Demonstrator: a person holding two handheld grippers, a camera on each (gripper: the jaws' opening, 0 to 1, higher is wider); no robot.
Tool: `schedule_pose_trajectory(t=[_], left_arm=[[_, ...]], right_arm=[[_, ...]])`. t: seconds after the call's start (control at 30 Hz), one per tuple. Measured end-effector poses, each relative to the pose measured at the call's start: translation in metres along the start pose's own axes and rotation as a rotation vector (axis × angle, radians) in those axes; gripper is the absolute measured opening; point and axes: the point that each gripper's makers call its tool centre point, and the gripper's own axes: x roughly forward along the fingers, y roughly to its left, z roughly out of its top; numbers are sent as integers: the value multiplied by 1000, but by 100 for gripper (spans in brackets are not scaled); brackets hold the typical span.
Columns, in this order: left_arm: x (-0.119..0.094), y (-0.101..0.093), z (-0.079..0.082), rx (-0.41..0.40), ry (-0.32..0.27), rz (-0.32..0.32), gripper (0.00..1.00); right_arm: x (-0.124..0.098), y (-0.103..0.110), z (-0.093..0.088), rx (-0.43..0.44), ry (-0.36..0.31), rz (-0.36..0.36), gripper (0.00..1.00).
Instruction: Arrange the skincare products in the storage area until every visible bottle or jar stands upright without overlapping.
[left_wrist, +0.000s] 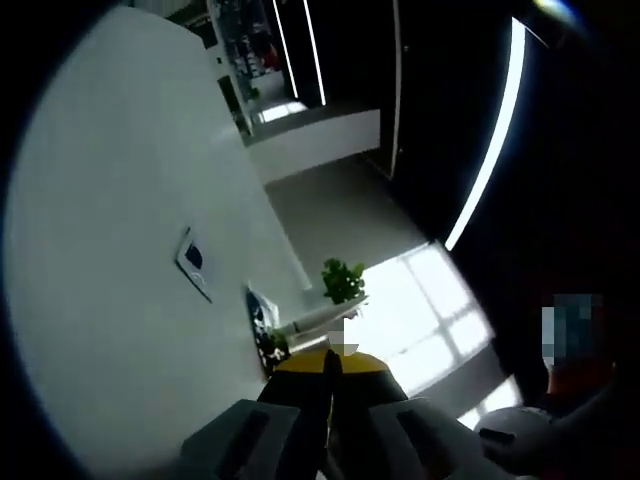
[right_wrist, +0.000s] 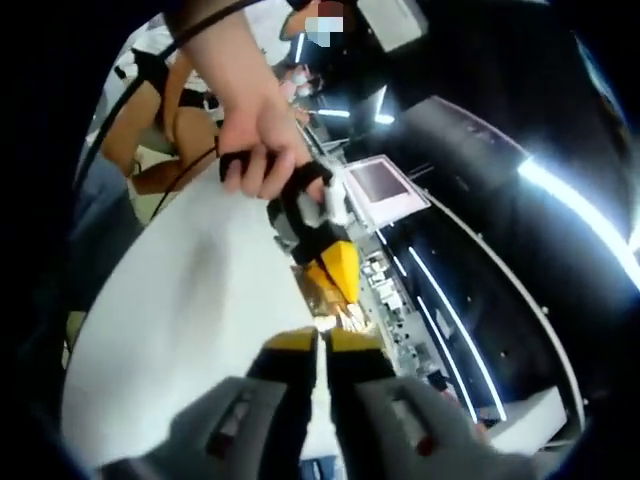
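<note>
My left tongs (left_wrist: 331, 362) and right tongs (right_wrist: 321, 340), yellow-tipped, are both pinched narrow, holding nothing, aimed off the white surface (right_wrist: 200, 290); I can't place any bottle or jar.

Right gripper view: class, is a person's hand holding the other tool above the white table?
Yes: a hand grips the other tool, whose yellow tips hang over the white table.
</note>
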Motion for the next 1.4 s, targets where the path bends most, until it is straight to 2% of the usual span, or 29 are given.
schedule_pose_trajectory(t=[0.3,0.53,0.7,0.77,0.97,1.1,1.27,1.33,1.4], left_arm=[[1,-3,1,25,-16,3,0],[0,-5,10,27,-52,-13,0],[1,-8,11,22,-63,-29,0],[2,-10,11,35,-63,-35,0],[1,-11,13,28,-73,-48,0],[0,-13,16,28,-85,-61,0],[-1,-15,20,28,-99,-78,0],[-1,-16,20,29,-101,-81,0],[-1,-17,20,39,-102,-86,0]], right_arm=[[1,4,-1,46,-6,6,5],[4,11,-9,169,4,37,9],[6,11,-7,336,-30,46,16],[6,11,-10,358,-23,46,17],[9,14,-10,533,-49,64,18],[8,14,-10,619,-59,65,20],[8,4,-2,874,-145,61,22],[9,1,5,982,-203,77,22],[9,-2,4,1053,-227,65,22]])
